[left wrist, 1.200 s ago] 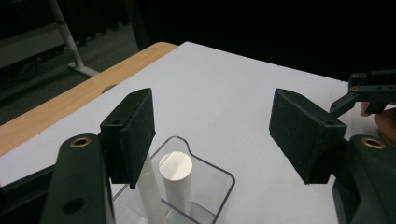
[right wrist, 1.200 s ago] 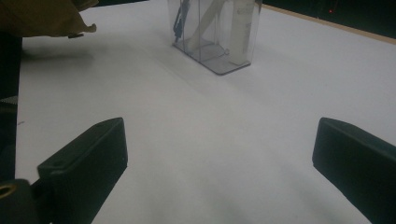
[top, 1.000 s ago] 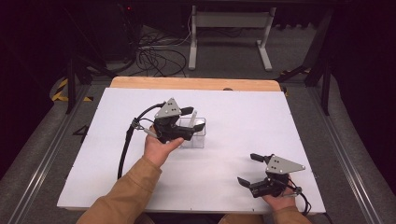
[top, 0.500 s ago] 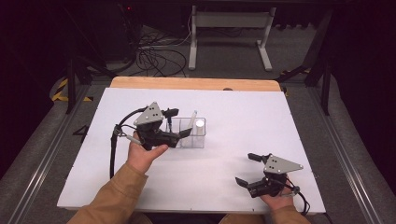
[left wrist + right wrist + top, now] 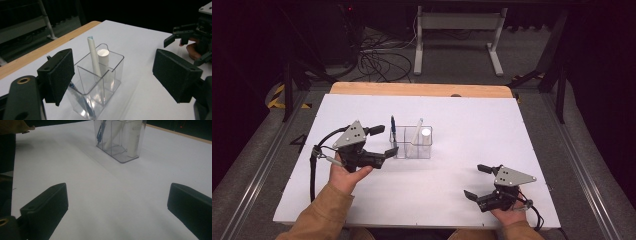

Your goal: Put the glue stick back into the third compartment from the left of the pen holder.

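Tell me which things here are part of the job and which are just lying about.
In the job: clear organizer; blue pen; white pen; white tube; left gripper, open beside the organizer.

Lying about: right gripper, open, apart; floor cables; metal stand.

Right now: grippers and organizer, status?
Left gripper open beside clear organizer. Right gripper open, empty, near table edge. Blue pen, white tubes upright inside.

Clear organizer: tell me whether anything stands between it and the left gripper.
Nothing visible does. The left gripper is open right beside the clear organizer, which sits directly ahead between its jaws in the left gripper view.
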Tool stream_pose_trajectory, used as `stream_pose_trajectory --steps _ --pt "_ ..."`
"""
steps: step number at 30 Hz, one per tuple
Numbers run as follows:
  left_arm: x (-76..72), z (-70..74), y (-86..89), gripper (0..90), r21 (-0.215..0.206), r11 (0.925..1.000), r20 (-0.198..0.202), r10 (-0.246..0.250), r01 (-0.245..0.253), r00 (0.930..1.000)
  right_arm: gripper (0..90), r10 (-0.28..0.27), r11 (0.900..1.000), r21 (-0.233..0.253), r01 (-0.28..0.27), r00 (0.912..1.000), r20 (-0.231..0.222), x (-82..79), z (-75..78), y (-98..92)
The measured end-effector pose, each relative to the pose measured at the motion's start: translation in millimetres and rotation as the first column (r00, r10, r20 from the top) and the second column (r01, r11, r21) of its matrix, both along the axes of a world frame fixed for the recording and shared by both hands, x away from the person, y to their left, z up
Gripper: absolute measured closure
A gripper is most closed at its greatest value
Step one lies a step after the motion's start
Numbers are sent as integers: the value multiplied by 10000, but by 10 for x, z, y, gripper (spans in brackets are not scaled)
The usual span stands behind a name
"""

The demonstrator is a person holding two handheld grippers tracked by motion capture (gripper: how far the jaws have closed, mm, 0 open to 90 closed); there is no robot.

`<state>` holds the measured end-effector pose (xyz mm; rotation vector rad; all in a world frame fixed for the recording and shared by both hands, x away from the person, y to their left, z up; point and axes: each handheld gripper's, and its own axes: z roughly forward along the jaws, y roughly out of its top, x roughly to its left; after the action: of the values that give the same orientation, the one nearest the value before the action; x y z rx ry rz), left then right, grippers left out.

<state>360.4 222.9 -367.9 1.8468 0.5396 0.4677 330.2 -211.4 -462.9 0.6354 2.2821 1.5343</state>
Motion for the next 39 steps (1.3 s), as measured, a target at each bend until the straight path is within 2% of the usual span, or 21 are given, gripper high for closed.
stream_pose_trajectory --steps 8,14,17,23,27,30,34,37,39 --pt "-121 -157 181 157 95 9997 -189 219 -218 9996 37 73 10000 35 -73 10000 58 5 0 -3" --pt "-176 -314 311 143 -80 9997 -496 229 -233 9985 33 160 9998 71 -160 9999 56 3 3 -6" --pt "-190 -392 353 143 65 9994 -616 340 -337 9975 31 171 9998 101 -171 9999 -13 -3 5 -5" --pt "-219 -566 458 144 96 9990 -906 444 -437 9949 30 163 9998 92 -164 9999 30 -7 4 -6" --pt "-270 -696 511 147 361 9978 -916 589 -558 9941 30 168 9998 45 -168 9998 55 -10 4 -9" --pt "-319 -778 550 152 364 9972 -972 692 -659 9929 30 148 9999 70 -148 9999 5 -13 4 -6" --pt "-396 -855 623 152 534 9955 -987 836 -786 9916 30 161 9999 -7 -161 9999 -26 -15 4 -7" --pt "-427 -893 666 151 487 9959 -1182 818 -765 9896 30 165 9999 -21 -165 9999 -39 -16 2 -3" --pt "-428 -887 681 152 386 9958 -1167 864 -824 9894 30 170 9999 -14 -170 9998 -35 -13 -1 0"
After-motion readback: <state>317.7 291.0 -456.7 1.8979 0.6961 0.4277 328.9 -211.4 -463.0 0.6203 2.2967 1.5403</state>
